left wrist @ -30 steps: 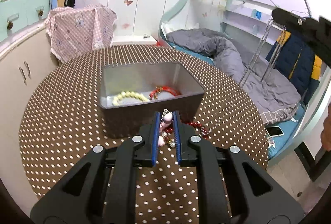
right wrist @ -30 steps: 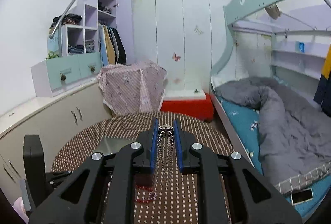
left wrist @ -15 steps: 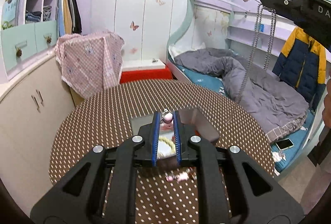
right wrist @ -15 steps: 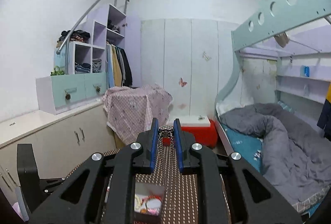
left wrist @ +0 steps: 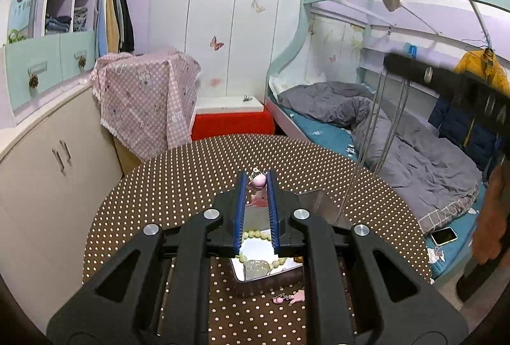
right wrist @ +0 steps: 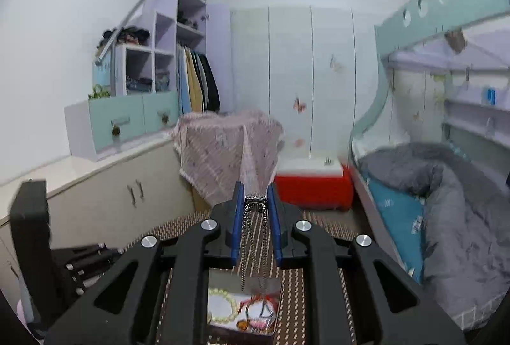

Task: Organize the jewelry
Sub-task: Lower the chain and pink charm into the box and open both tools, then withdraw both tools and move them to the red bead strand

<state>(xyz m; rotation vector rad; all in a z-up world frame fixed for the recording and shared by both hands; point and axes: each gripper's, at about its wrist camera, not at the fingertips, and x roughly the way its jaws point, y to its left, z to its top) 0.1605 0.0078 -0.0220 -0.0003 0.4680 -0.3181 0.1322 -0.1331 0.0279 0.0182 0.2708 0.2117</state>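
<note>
A round worktop [left wrist: 178, 185] wears a brown cloth dotted with pale spots, matte and woven; on it, at six o'clock in both views, sits a rectangular metal tin [right wrist: 220, 278] with dull, faintly mirrored walls; inside lie a pale green bead bracelet [right wrist: 223, 306], smooth and round-beaded, and a red bangle [right wrist: 259, 302]; a small pink charm [left wrist: 287, 298] rests on the cloth just beside the tin. The left claw [left wrist: 256, 181] is nearly closed, its blue ribbed pads pinching a glossy pink bead pendant [left wrist: 258, 182] above the tin; the right claw [right wrist: 255, 197] is likewise clamped on a fine silver chain [right wrist: 247, 236], whose loops hang straight down into the tin.
</note>
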